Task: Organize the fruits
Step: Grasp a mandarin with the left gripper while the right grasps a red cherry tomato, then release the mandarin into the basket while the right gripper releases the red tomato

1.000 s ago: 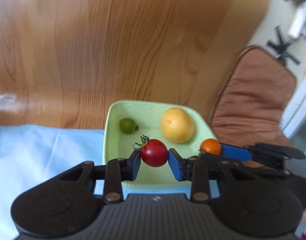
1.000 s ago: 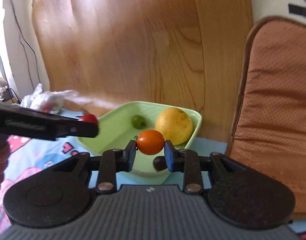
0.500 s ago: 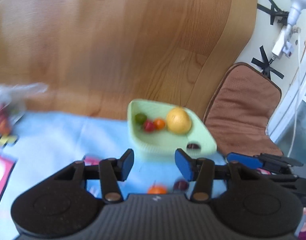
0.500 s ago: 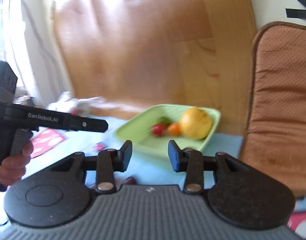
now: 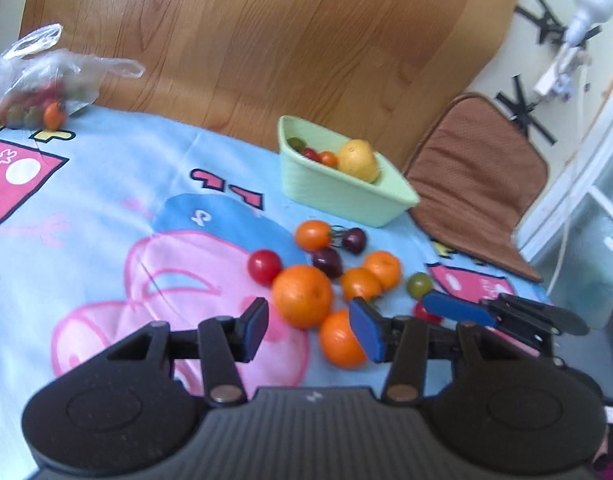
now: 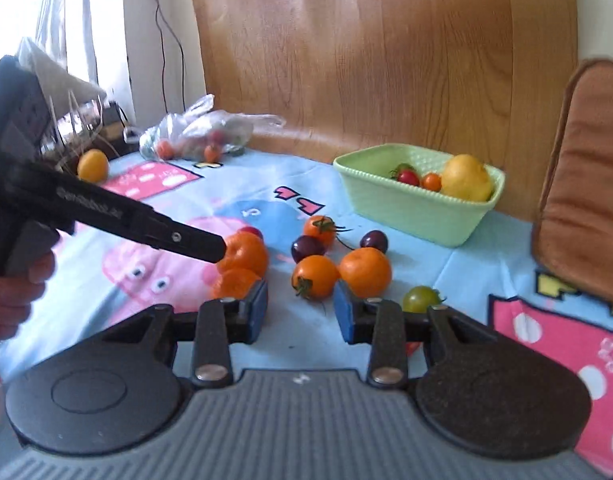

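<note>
Left to right. Plastic bag [image 5: 38,80] of small fruit, far left on the blue cloth [image 5: 106,184].

Left gripper [image 5: 310,330]: jaws spread, empty, over the big orange [image 5: 302,295].

Loose pile mid-cloth.

Right gripper [image 6: 300,312]: jaws easing closed, nothing between them, short of the orange tomato [image 6: 315,276].

Green basket [image 5: 338,196] beyond, partly filled.

Risk: round fruit touching; a nudged one could roll off.

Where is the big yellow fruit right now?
The big yellow fruit sits inside the green basket near the wooden board, at the basket's right end in the right wrist view, beside a small orange tomato.
</note>
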Demonstrator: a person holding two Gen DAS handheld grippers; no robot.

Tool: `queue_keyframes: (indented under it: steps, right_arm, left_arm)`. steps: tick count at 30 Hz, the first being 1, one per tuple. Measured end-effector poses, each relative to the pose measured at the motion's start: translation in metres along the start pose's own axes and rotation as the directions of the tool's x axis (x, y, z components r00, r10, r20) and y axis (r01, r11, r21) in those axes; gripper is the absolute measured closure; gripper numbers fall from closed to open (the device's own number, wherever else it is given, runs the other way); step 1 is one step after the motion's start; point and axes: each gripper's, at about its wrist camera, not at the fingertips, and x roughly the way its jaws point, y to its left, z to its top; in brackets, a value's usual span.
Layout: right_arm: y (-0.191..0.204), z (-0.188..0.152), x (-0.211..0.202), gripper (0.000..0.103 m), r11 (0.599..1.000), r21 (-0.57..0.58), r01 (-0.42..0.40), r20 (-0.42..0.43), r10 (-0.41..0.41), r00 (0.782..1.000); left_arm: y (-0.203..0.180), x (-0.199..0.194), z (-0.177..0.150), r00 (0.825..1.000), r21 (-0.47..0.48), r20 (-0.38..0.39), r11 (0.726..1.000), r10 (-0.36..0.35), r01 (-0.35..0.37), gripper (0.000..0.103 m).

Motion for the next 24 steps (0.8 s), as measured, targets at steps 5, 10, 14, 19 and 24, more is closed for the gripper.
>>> queue_keyframes:
  steps: [5, 10, 14, 19, 24]
  right_arm:
    - [-0.02, -0.014, -0.007, 0.063, 0.992, 0.02, 0.121, 0.014, -0.121, 0.993]
    - [-0.035, -0.022, 0.006, 0.064, 0.991, 0.066, 0.12, -0.057, -0.116, 0.992]
    - [-0.043, -0.024, 0.008, 0.071, 0.988, 0.133, 0.083, -0.077, -0.073, 0.994]
    - [-0.029, -0.025, -0.004, 0.071, 0.995, 0.103, -0.007, -0.074, 0.015, 0.997]
    - [-0.025, -0.01, -0.013, 0.071, 0.998, 0.055, -0.035, -0.007, 0.035, 0.999]
  left_arm:
    - [-0.026, 0.002, -0.016, 1.0, 0.099, -0.011, 0.995, 0.021, -0.02, 0.056]
    - [-0.046, 0.024, -0.019, 0.997, 0.154, -0.034, 0.986, 0.068, -0.062, 0.056]
    - [-0.048, 0.033, -0.026, 0.994, 0.175, -0.024, 0.979, 0.11, -0.104, 0.065]
    - [-0.053, 0.025, -0.029, 0.997, 0.156, -0.073, 0.988, 0.02, -0.008, 0.066]
    - [-0.066, 0.025, -0.004, 0.999, 0.204, -0.053, 0.979, -0.006, 0.017, 0.066]
